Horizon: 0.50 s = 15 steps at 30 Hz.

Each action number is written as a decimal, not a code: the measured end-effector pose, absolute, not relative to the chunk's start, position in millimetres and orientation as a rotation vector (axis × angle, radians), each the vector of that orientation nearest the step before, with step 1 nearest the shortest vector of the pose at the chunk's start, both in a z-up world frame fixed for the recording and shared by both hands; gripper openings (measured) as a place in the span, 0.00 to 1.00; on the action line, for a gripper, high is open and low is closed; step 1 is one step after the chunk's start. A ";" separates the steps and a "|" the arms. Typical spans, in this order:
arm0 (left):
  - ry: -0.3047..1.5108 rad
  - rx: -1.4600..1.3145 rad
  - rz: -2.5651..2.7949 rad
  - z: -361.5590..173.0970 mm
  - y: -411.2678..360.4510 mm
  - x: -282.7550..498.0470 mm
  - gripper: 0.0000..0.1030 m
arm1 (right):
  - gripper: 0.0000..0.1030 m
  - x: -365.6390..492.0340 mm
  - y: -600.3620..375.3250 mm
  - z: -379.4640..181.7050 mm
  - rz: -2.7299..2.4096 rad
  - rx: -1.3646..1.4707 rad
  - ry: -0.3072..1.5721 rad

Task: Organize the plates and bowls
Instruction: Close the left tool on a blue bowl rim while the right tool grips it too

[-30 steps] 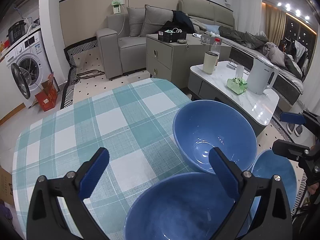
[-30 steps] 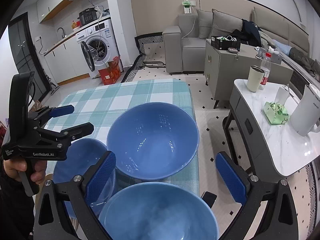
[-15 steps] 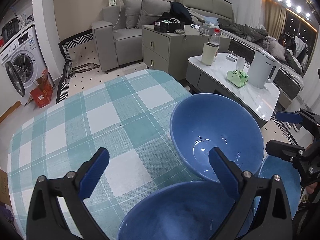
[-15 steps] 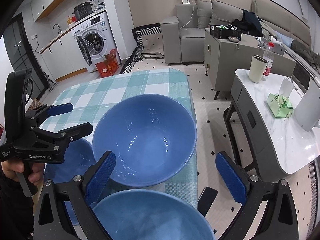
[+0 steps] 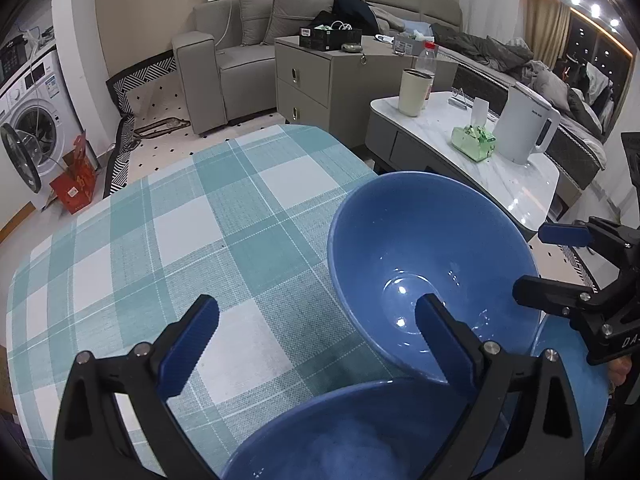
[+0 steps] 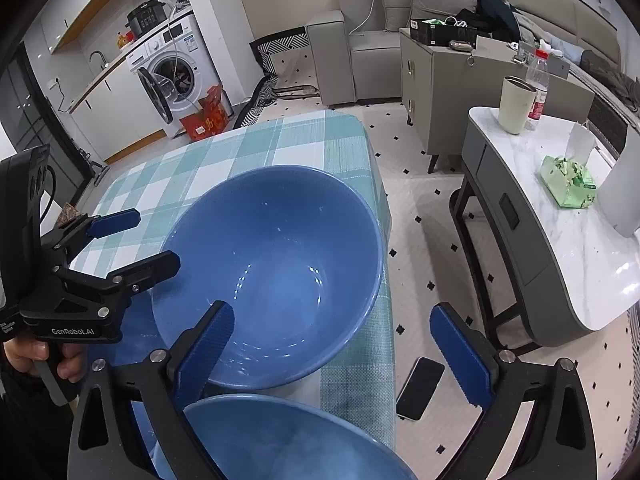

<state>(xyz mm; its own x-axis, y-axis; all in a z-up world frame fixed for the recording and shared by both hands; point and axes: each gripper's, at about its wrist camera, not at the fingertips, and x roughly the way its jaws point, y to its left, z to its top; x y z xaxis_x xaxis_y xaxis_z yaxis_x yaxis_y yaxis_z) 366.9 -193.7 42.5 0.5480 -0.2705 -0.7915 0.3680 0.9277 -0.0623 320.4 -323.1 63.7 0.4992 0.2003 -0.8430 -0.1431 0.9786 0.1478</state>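
Far bowl: large, blue, empty, upright on the table near its right edge; it lies ahead of both grippers, just past their fingertips.
Near bowl: blue, at the bottom of the left view, under and between the left gripper's fingers; whether they touch it I cannot tell.
Third bowl: blue, low in the right view, below the right gripper.
Left gripper: jaws spread wide, nothing held; its right finger shows in front of the far bowl's inside.
Right gripper: jaws spread wide, nothing held; left finger over the far bowl's near rim, right finger out over the floor.
Hand: grips the left gripper's handle.
Table: teal and white check cloth, bare beyond the bowls.
Floor: a phone lies by the table's edge.
Room: side table with kettle and cup; sofa, washer.
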 end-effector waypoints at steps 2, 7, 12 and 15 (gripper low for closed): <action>0.922 0.119 -0.392 40.8 -196.1 367.2 0.88 | 0.91 322.5 -323.3 61.9 0.214 0.066 1.032; 0.934 0.114 -0.414 38.2 -201.0 368.2 0.69 | 0.76 323.7 -323.2 55.6 0.233 0.081 1.052; 0.943 0.129 -0.433 34.8 -206.4 367.0 0.55 | 0.69 321.3 -324.5 52.8 0.240 0.088 1.061; 0.945 0.134 -0.444 34.0 -208.7 366.2 0.49 | 0.65 319.7 -324.6 52.8 0.236 0.084 1.062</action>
<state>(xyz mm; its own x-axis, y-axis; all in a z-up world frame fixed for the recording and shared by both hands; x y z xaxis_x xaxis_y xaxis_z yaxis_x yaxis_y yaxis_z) 366.2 -208.7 34.0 0.5035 -0.3083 -0.8071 0.4239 0.9021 -0.0801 319.7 -324.6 52.8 0.4644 0.2324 -0.8546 -0.1517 0.9716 0.1818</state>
